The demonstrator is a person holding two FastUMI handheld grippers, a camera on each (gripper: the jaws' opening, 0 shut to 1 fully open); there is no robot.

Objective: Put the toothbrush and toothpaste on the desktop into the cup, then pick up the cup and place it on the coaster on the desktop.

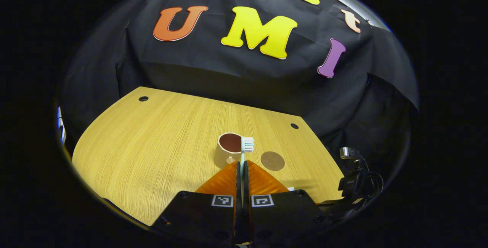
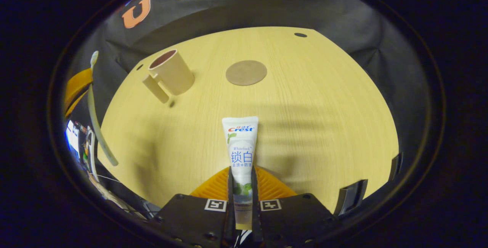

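My left gripper (image 1: 242, 163) is shut on the toothbrush (image 1: 246, 147), whose bristled head sticks up just in front of the beige cup (image 1: 228, 149). The cup stands upright near the desk's middle, handle toward me, with a dark inside. A round brown coaster (image 1: 272, 160) lies on the desk just right of the cup. My right gripper (image 2: 241, 172) is shut on the white toothpaste tube (image 2: 241, 141), held above the desk with its flat end pointing forward. In the right gripper view the cup (image 2: 171, 72) sits far left, the coaster (image 2: 246, 72) ahead, and the toothbrush (image 2: 97, 118) hangs at the left edge in the left gripper (image 2: 76, 84).
The wooden desk (image 1: 152, 152) has two small dark holes (image 1: 143, 98) near its back corners. Black cloth walls close the back and sides. A dark device with cables (image 1: 354, 179) shows off the desk's right edge.
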